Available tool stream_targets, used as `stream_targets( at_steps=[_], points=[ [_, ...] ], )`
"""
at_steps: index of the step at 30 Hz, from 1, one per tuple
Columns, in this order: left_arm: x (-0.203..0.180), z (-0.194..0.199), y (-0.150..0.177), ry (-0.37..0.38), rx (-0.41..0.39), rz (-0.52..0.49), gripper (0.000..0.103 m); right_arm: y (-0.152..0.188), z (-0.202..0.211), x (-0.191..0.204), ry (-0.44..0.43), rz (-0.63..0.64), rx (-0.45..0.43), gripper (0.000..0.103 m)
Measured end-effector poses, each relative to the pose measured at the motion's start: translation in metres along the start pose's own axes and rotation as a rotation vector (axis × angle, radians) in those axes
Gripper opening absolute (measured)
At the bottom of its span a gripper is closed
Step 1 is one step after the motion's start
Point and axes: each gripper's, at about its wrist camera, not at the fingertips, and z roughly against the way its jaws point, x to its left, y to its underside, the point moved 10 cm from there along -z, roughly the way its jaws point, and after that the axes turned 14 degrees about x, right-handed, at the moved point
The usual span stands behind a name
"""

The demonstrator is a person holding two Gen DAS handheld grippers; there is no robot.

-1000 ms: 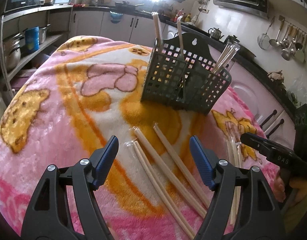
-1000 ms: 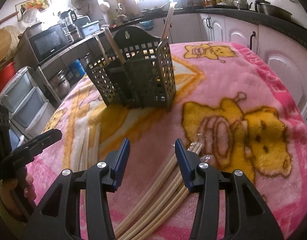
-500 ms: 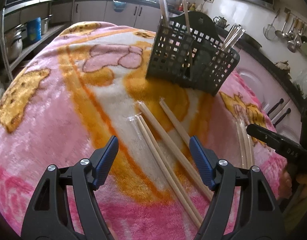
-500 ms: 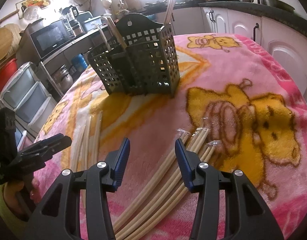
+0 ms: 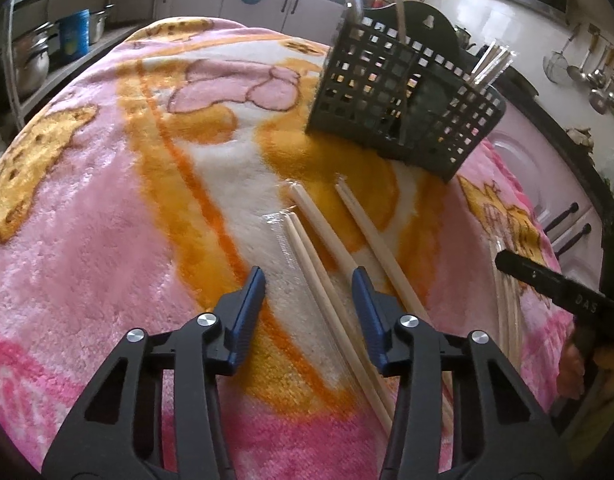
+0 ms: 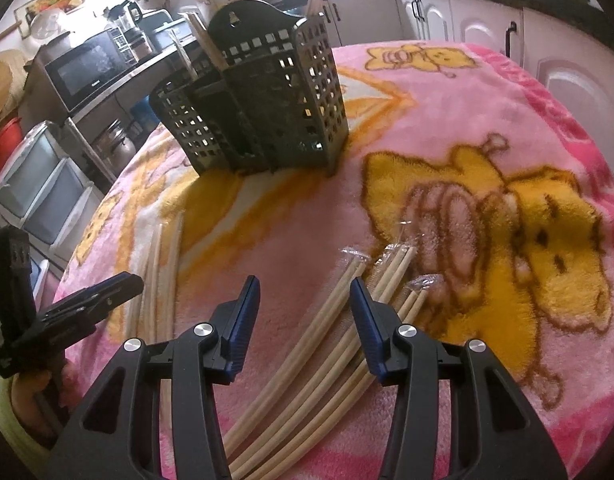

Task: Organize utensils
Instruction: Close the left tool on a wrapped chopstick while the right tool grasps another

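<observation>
A dark green slotted utensil holder [image 5: 403, 108] stands on the pink blanket, holding a few chopstick pairs; it also shows in the right wrist view [image 6: 259, 100]. Several wrapped wooden chopstick pairs [image 5: 327, 264] lie in front of my left gripper [image 5: 309, 280], which is open and low over them, with one pair running between its jaws. My right gripper [image 6: 305, 288] is open above another bundle of chopsticks [image 6: 339, 328]. The right gripper also shows at the left view's right edge [image 5: 555, 284], and the left gripper in the right view [image 6: 87, 308].
The pink and yellow cartoon blanket [image 5: 107, 200] covers the rounded table. More chopsticks [image 6: 159, 272] lie left of the right gripper. Kitchen counters, cabinets [image 6: 487, 28] and a microwave [image 6: 87, 68] surround the table.
Both grippers have come lower and closer to the chopsticks on the blanket. The left jaws have narrowed around one pair. The holder has not moved.
</observation>
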Motion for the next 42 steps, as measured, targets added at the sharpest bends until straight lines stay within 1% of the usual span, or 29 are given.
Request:
stream_targets(
  at_steps=[5,11,15,18,19,20,22,23,24,25,28,29,30,32,35,36,38,42],
  points=[
    [0.000,0.000,-0.002,-0.006,-0.005,0.001,0.036,-0.001,-0.011,0.002,-0.028,-0.014,0.036,0.045],
    [0.008,0.001,-0.004,0.017,-0.007,0.023,0.028,-0.005,-0.016,0.009,-0.043,-0.004,0.048,0.046],
    [0.010,0.002,-0.004,0.046,0.003,0.042,0.027,-0.010,-0.022,0.013,-0.049,0.005,0.070,0.045],
    [0.012,-0.001,-0.006,0.092,0.020,0.071,0.027,-0.017,-0.026,0.013,-0.051,0.004,0.093,0.044],
    [0.013,-0.002,-0.007,0.111,0.028,0.084,0.027,-0.019,-0.028,0.013,-0.051,0.005,0.100,0.042],
    [0.013,-0.003,-0.009,0.122,0.032,0.091,0.027,-0.021,-0.030,0.012,-0.047,0.003,0.107,0.038],
    [0.014,-0.004,-0.012,0.131,0.037,0.098,0.027,-0.026,-0.034,0.009,-0.040,0.003,0.119,0.034],
    [0.013,-0.005,-0.015,0.125,0.038,0.096,0.026,-0.029,-0.036,0.008,-0.035,0.002,0.124,0.028],
    [0.013,-0.007,-0.017,0.111,0.038,0.089,0.025,-0.032,-0.037,0.005,-0.018,-0.007,0.126,0.020],
    [0.013,-0.008,-0.018,0.101,0.036,0.083,0.025,-0.034,-0.038,0.004,-0.012,-0.012,0.128,0.017],
    [0.012,-0.011,-0.025,0.084,0.039,0.076,0.024,-0.038,-0.041,0.005,-0.040,-0.022,0.134,0.010],
    [0.012,-0.012,-0.027,0.079,0.041,0.073,0.023,-0.039,-0.041,0.008,-0.063,-0.021,0.139,0.009],
    [0.012,-0.013,-0.029,0.071,0.043,0.069,0.020,-0.040,-0.040,0.010,-0.078,-0.019,0.140,0.009],
    [0.013,-0.015,-0.032,0.044,0.043,0.053,0.015,-0.041,-0.038,0.014,-0.098,-0.016,0.133,0.009],
    [0.013,-0.015,-0.033,0.024,0.036,0.034,0.010,-0.044,-0.028,0.024,-0.128,0.011,0.102,0.008],
    [0.013,-0.015,-0.033,0.021,0.033,0.032,0.007,-0.045,-0.024,0.028,-0.131,0.024,0.090,0.008],
    [0.013,-0.011,-0.033,0.029,0.021,0.035,0.002,-0.046,-0.013,0.034,-0.141,0.054,0.056,0.008],
    [0.012,0.006,-0.034,0.050,-0.019,0.033,0.001,-0.048,0.003,0.043,-0.153,0.084,0.017,0.007]
  ],
)
